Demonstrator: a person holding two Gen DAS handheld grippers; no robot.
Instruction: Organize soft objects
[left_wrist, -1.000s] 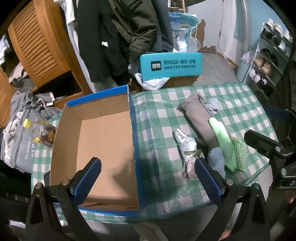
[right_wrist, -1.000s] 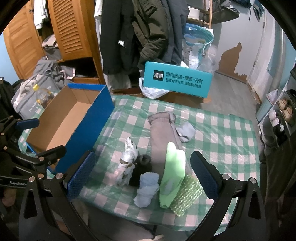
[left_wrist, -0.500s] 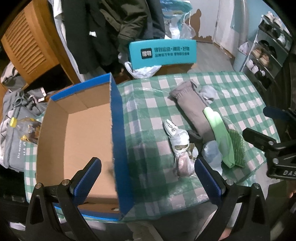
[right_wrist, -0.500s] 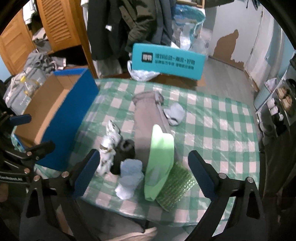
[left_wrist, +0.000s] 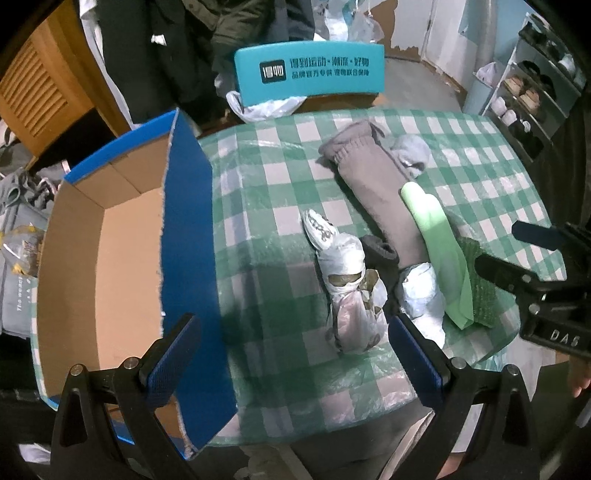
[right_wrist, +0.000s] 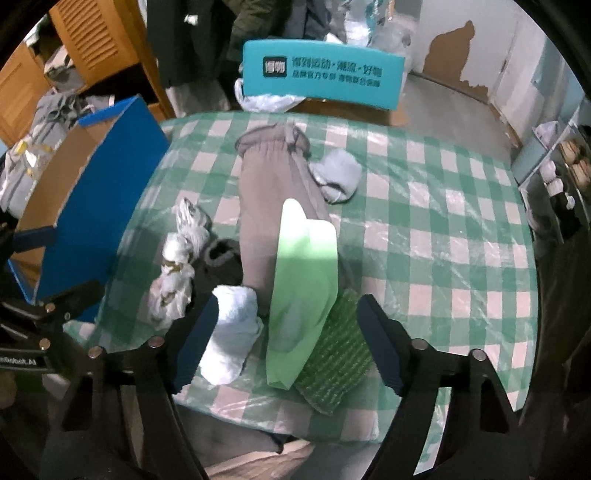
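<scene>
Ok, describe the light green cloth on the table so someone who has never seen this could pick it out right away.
Start at the green checked table and find the long grey-brown garment lying down its middle. The light green cloth lies over that garment's near end, with a pale blue sock on one side and a dark green knit piece under its other edge. It alone is smooth, flat and bright pastel green.

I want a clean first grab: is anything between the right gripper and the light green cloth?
Nothing visible. The right gripper, its jaws closing, frames the light green cloth directly. A pale blue sock and a green knitted cloth flank it, also between the fingers.
</scene>
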